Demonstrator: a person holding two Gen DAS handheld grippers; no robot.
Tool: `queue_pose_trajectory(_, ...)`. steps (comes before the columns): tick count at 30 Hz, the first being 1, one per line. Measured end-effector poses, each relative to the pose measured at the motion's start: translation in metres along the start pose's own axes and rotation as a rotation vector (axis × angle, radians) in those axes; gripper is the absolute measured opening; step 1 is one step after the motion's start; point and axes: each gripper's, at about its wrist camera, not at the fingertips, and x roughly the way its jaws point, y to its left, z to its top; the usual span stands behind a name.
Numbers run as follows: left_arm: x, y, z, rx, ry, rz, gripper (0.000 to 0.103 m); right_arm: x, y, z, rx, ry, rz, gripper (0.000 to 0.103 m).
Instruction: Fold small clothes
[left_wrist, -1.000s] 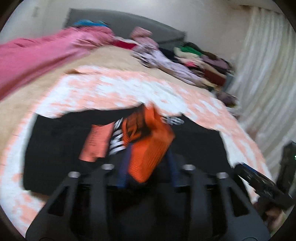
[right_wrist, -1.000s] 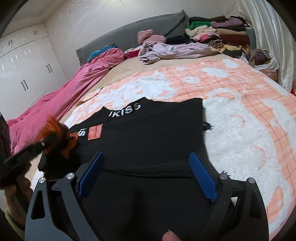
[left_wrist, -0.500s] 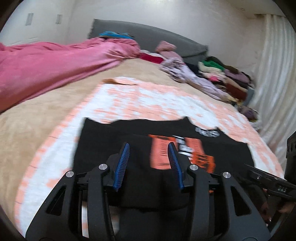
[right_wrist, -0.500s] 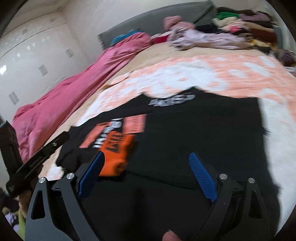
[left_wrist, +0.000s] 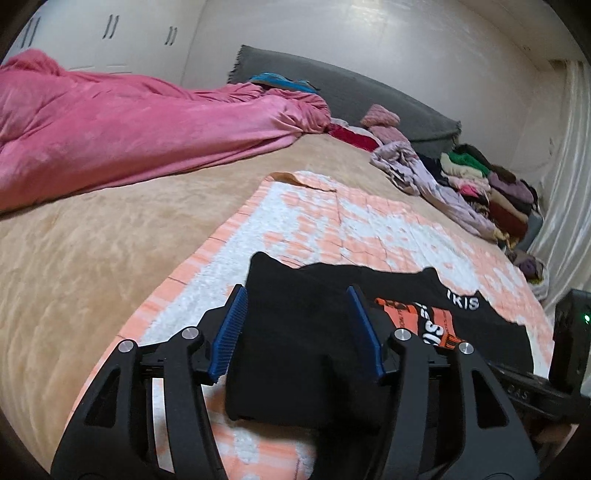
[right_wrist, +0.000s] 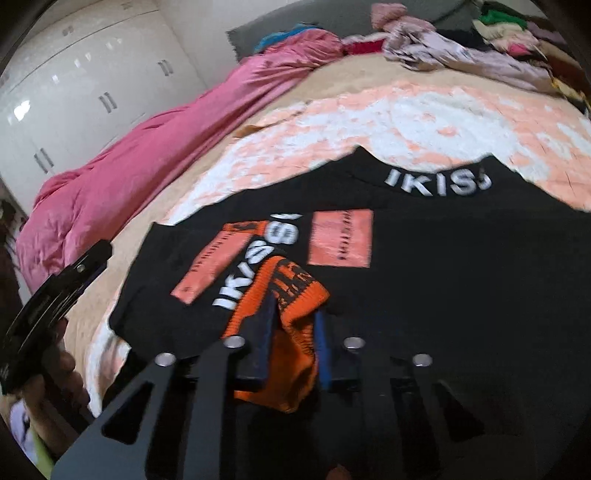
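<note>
A black shirt (right_wrist: 461, 266) with white lettering and orange patches lies flat on the peach-and-white blanket (right_wrist: 424, 118). Its sleeve is folded across the chest. My right gripper (right_wrist: 291, 332) is shut on the sleeve's orange ribbed cuff (right_wrist: 295, 295), just over the shirt's near middle. My left gripper (left_wrist: 299, 332) is open and empty, its blue pads (left_wrist: 229, 332) either side of the shirt's black left part (left_wrist: 295, 350). The orange patch shows at right in the left wrist view (left_wrist: 424, 321).
A pink duvet (left_wrist: 129, 129) lies along the bed's left side on a tan cover (left_wrist: 92, 258). A pile of clothes (left_wrist: 480, 184) sits at the far right by the grey headboard (left_wrist: 369, 96). White wardrobes (right_wrist: 74, 92) stand at left.
My left gripper let go of the orange cuff, opened and drew back left. My right gripper moved in over the shirt and closed on the cuff.
</note>
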Motion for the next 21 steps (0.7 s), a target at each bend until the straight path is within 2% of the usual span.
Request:
queue_pose_trajectory(6,-0.008,0.004,0.001,-0.016,-0.033,0.009,0.049,-0.033,0.022,0.014,-0.074,-0.107,0.038,0.013)
queue_pose_trajectory(11,-0.010,0.005,0.001,-0.015,-0.046,0.018,0.050,-0.076,0.033,0.027,-0.152,-0.210,-0.002,0.013)
queue_pose_trajectory(16,-0.011,0.003,0.001,-0.005,-0.048,0.013,0.050,-0.114,0.011,0.039,-0.139,-0.269,-0.076,0.013)
queue_pose_trajectory(21,-0.009,-0.006,-0.003,0.027,-0.040,0.005,0.051,-0.129,-0.030,0.038,-0.097,-0.243,-0.194,0.013)
